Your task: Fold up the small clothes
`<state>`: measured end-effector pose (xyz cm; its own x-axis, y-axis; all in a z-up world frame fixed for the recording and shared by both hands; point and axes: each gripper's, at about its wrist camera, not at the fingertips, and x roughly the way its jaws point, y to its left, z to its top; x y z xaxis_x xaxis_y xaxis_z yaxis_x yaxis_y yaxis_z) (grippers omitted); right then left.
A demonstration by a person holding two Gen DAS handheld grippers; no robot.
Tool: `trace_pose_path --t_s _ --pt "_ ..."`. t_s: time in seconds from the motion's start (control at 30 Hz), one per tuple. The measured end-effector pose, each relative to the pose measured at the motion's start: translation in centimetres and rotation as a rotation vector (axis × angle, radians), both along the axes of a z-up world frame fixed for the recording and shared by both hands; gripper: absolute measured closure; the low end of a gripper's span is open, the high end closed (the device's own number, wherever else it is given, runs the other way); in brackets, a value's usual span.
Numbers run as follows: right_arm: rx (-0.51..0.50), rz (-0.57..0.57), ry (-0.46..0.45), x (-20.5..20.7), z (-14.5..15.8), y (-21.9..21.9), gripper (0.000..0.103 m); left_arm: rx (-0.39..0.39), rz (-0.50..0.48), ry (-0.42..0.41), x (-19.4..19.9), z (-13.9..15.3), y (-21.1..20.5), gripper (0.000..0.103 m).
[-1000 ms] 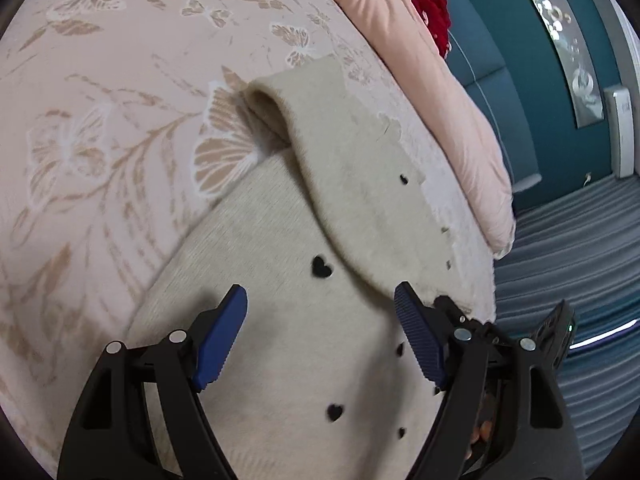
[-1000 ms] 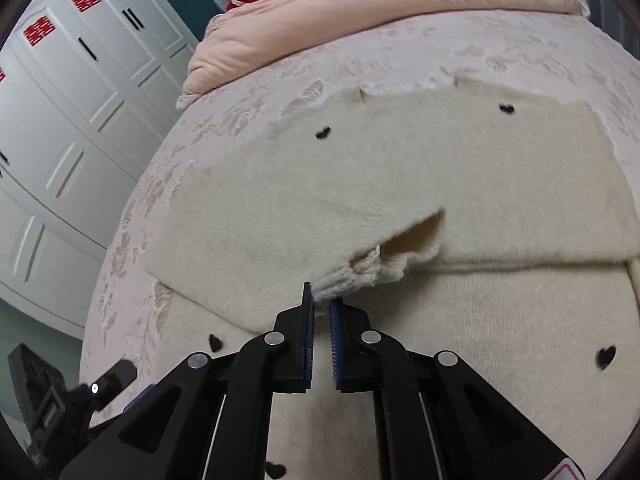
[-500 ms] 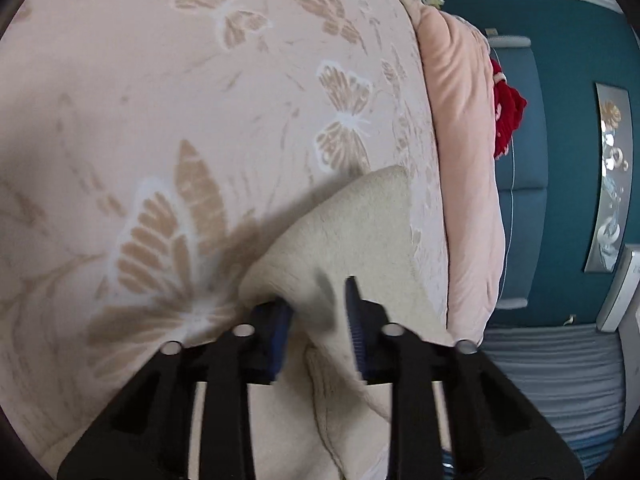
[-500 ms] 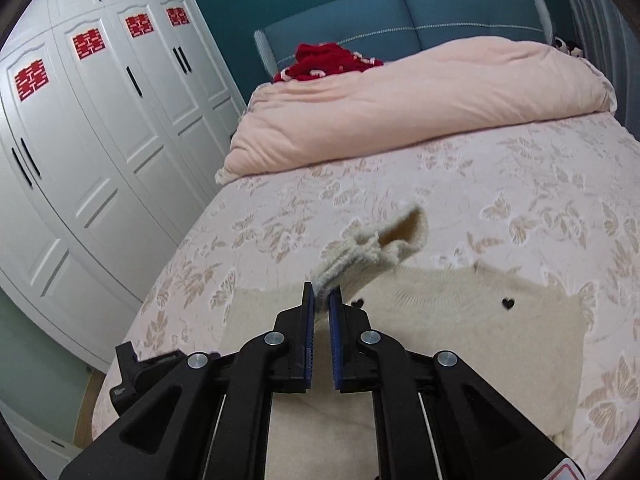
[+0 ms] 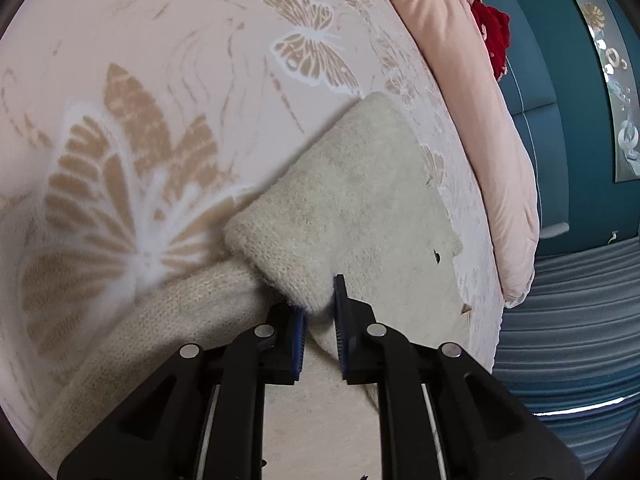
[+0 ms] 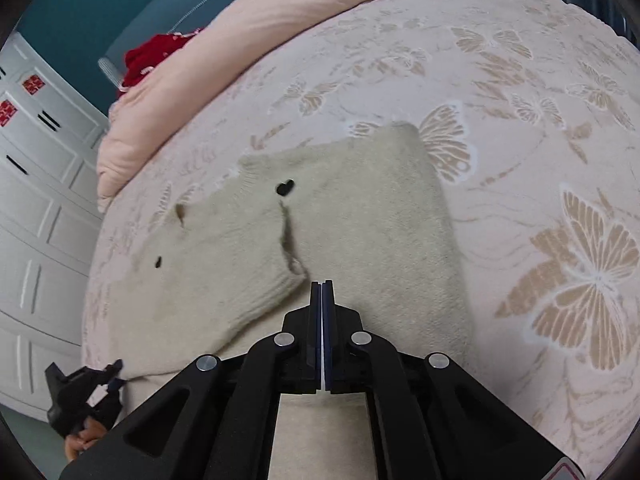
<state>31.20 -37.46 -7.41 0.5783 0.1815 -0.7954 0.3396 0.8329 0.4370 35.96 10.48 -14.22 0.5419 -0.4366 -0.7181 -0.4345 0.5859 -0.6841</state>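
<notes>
A cream knitted sweater [image 6: 360,216] with small black hearts lies on the bed. In the left wrist view my left gripper [image 5: 320,312] is shut on the sweater's folded sleeve cuff [image 5: 288,256], which bulges out between the blue pads. The sweater [image 5: 372,184] spreads out beyond it. In the right wrist view my right gripper [image 6: 322,292] is shut and empty, its pads pressed together just above the sweater. A folded sleeve [image 6: 224,264] lies across the body to its left.
The bed cover [image 6: 560,240] is pale pink with tan butterflies. A rolled pink duvet [image 6: 248,40] and a red garment [image 6: 152,56] lie at the headboard end. White wardrobes [image 6: 36,200] stand beyond the bed's left edge. The other gripper [image 6: 84,396] shows at lower left.
My left gripper went from open over the sweater to shut on the sleeve cuff. My right gripper let go of the sleeve it had lifted; that sleeve now lies folded across the sweater.
</notes>
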Motion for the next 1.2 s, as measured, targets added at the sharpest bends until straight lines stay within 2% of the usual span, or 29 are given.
trace_pose_path --t_s 0.03,0.1,0.2,0.27,0.33,0.37,0.4,0.5,0.53,0.57,0.6,0.63,0.7,0.73,0.87,0.9,1.0,1.1,1.13,1.2 --pt "0.004 -0.002 -0.01 0.2 0.4 0.3 0.065 0.0 -0.002 -0.004 -0.1 0.0 0.0 0.09" --pt "0.026 0.002 -0.029 0.8 0.3 1.0 0.032 -0.003 0.003 -0.009 -0.6 -0.1 -0.2 0.089" --pt "0.024 -0.02 0.014 2.5 -1.7 2.0 0.033 0.004 0.003 -0.016 -0.9 -0.2 -0.3 0.088" --pt "0.074 -0.034 0.04 3.5 -3.4 2.7 0.046 0.003 0.005 -0.014 -1.2 -0.1 -0.2 0.088" --pt "0.1 -0.014 0.043 4.6 -4.0 4.0 0.094 0.006 0.01 -0.014 -1.2 0.3 -0.1 0.088" --pt "0.104 0.012 0.044 5.1 -3.9 4.8 0.094 0.016 0.017 -0.021 -1.0 0.7 0.0 0.089" --pt "0.089 0.023 0.004 5.2 -2.8 5.4 0.095 0.033 0.022 -0.035 -0.9 1.2 0.1 0.09" --pt "0.129 0.038 -0.236 3.2 3.2 5.3 0.096 0.086 -0.013 -0.073 -0.6 2.5 0.1 0.09" --pt "0.124 0.028 -0.292 2.1 4.6 4.7 0.097 0.111 -0.035 -0.062 -0.3 2.5 -0.1 0.09" --pt "0.077 0.008 -0.313 1.2 5.2 4.0 0.097 0.125 -0.049 -0.049 -0.2 2.2 -0.2 0.089" --pt "0.015 -0.007 -0.289 0.8 4.8 3.3 0.097 0.132 -0.049 -0.035 -0.2 1.7 -0.2 0.089" --pt "-0.019 -0.013 -0.217 1.0 3.2 2.7 0.097 0.137 -0.043 -0.014 -0.3 1.1 -0.1 0.089" --pt "-0.034 0.008 0.0 2.0 -1.5 1.8 0.097 0.13 -0.021 -0.007 -0.7 0.5 -0.1 0.09" --pt "-0.063 0.023 0.023 1.7 -2.2 1.9 0.097 0.14 -0.016 -0.009 -0.8 0.7 -0.2 0.09" --pt "-0.019 0.04 -0.114 -0.2 -0.2 2.4 0.097 0.203 -0.007 -0.02 -1.1 1.5 -0.2 0.09" --pt "-0.03 0.029 -0.104 -0.3 -0.5 2.2 0.097 0.2 0.0 -0.02 -1.1 1.5 0.0 0.09" --pt "-0.022 0.02 0.05 0.2 -4.5 1.5 0.097 0.197 0.003 -0.011 -1.1 1.2 0.2 0.09" --pt "0.035 -0.005 -0.048 -1.4 -2.9 1.2 0.096 0.23 -0.024 -0.02 -1.1 1.3 0.0 0.089" --pt "0.004 -0.005 -0.067 -1.9 -2.6 1.3 0.093 0.241 -0.039 -0.026 -1.1 1.3 -0.1 0.089" --pt "-0.068 0.013 0.03 -2.4 -3.8 1.4 0.089 0.244 -0.069 -0.036 -1.5 1.4 -0.1 0.088"
